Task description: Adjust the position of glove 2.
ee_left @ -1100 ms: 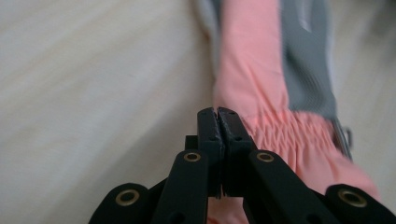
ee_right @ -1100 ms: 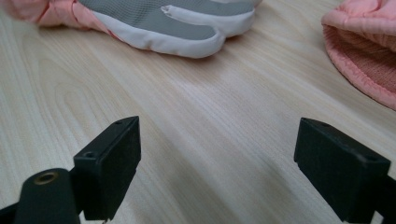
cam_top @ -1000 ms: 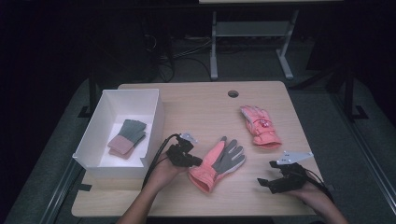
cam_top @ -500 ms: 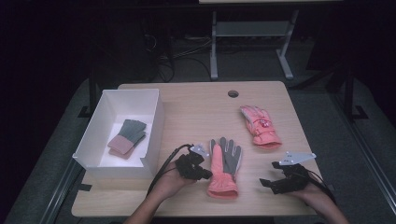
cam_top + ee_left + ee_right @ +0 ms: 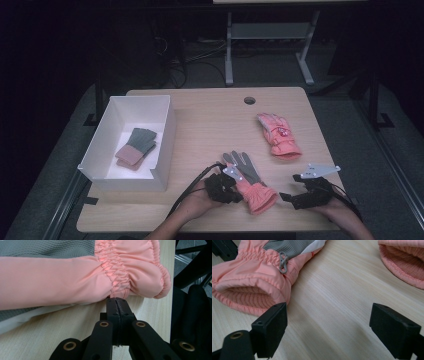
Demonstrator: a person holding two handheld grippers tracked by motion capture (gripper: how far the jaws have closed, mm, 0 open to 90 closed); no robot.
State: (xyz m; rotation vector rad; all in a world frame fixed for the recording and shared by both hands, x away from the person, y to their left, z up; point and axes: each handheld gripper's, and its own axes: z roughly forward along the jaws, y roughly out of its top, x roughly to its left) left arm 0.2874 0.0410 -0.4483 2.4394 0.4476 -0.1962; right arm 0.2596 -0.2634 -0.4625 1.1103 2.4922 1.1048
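Sorting looks partly done: one glove pair [image 5: 136, 148] lies in the white box [image 5: 165, 150], while the left gripper [image 5: 226, 186], jaws pinching the cuff of the pink-grey glove [image 5: 250, 185], holds it on the tabletop [image 5: 210, 120] beside the spread-jawed right gripper [image 5: 295, 197], its mate [image 5: 277, 135] lying well apart.

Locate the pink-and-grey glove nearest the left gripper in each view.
High view: pink-and-grey glove lies low centre, at the left gripper.
Left gripper view: it spans the top, with the shut jaws at its gathered wrist.
Right gripper view: upper left, cuff facing the camera.
Shared landmark: its ruched pink cuff.
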